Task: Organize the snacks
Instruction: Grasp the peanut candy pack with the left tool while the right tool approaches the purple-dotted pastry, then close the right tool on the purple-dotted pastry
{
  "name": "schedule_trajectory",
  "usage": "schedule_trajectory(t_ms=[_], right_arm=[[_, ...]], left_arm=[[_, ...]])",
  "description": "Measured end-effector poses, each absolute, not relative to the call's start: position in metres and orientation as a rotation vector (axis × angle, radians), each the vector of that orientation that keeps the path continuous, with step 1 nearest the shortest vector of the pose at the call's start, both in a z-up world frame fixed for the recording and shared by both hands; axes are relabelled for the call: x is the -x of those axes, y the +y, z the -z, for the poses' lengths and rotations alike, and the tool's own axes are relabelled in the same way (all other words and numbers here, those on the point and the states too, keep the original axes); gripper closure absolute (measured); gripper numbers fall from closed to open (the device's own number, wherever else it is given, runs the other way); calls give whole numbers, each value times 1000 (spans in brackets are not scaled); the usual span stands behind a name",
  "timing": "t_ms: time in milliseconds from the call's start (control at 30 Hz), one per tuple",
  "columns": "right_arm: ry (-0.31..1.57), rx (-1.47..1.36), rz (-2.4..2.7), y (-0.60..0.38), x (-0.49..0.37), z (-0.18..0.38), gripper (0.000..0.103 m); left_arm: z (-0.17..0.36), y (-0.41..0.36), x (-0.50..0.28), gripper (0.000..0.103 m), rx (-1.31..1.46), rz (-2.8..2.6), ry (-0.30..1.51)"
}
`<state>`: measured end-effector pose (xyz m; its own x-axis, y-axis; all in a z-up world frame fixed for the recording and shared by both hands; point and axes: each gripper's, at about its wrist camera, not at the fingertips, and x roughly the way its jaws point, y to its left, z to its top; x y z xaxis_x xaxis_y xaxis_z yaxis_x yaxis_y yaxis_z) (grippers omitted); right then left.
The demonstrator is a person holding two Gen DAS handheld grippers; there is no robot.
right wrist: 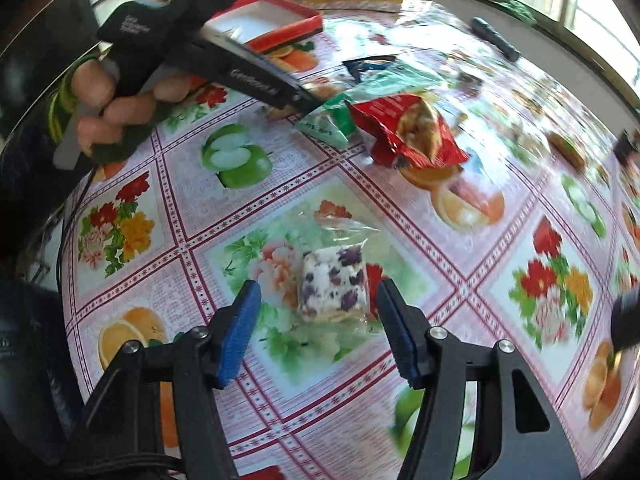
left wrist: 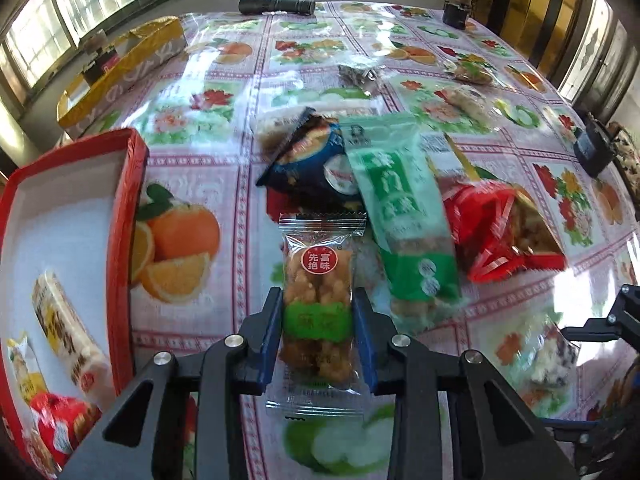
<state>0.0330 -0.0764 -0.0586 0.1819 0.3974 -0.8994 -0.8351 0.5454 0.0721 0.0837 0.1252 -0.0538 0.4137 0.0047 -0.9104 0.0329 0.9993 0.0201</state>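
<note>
My left tongs (left wrist: 318, 312) are clamped on a clear-wrapped fried snack bar (left wrist: 318, 300), its blue pads pressing both sides of the green label, just above the flowered tablecloth (left wrist: 192, 184). Beside it lie a green packet (left wrist: 400, 216), a dark blue packet (left wrist: 316, 160) and a red packet (left wrist: 500, 228); the red box (left wrist: 124, 216) with a few snacks inside sits to the left. My right tongs (right wrist: 318, 330) stand half wide around a white nougat with purple bits (right wrist: 334, 288), pads not touching it.

Ahead of the left gripper (left wrist: 318, 316): 8 loose snack packs (left wrist: 404, 216) on the tablecloth, 1 torch (left wrist: 277, 4). To its left: 1 red box (left wrist: 120, 216) with 3 packs (left wrist: 66, 320), 1 yellow box (left wrist: 120, 64).
</note>
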Motion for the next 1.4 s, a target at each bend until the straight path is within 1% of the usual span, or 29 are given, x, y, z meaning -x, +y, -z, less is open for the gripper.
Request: schedule_trajectory(t_ms=[67,133,200,367,400,433,467,567,867,900,933,1000,1067,1100,1267,1400], right_arm=[[1045,515,-897,-76,-24,59,40],[1057,549,-889,-70,-21,61,27],[1100,549,-866,-66,-29,63,23],[1152,526,-762,-61,-60,62,23],[1147,545,-766,-60,-58,63,15],[1162,545,-752,-61,-57,66,1],[1185,531,-729,-61,-58,68,0],[1159,486,-672,-64,-54,68,0],[1192,479,-638,-56,-68,70,0],[1196,482,-632,-54,-68,70,7],[1169,482,-649,-52,-66,65,36],[1145,486,-683,-48,-62,57,66],[1166,489,-665,-46,-60,56,67],[1174,480,-663,-46,-61,56,69],[1169,411,-580,-53,-60,51,71],[1124,244,-557,-69,-48,36,71]], left_arm=[[52,124,-75,70,-36,30,1151],[51,122,-65,70,-35,28,1155],[51,124,-58,70,-10,30,1164],[52,127,-47,69,28,19,1168],[52,127,-45,69,33,21,1168],[52,127,-44,69,35,20,1169],[52,127,-44,69,41,21,1169],[51,129,-42,69,55,23,1167],[51,132,-42,67,89,28,1162],[51,132,-42,67,88,27,1161],[51,131,-42,67,82,27,1160],[52,128,-42,67,63,23,1154],[52,127,-43,67,60,25,1149],[52,128,-43,70,65,21,1147],[50,138,-35,70,139,78,1138],[34,147,-16,70,163,70,1095]])
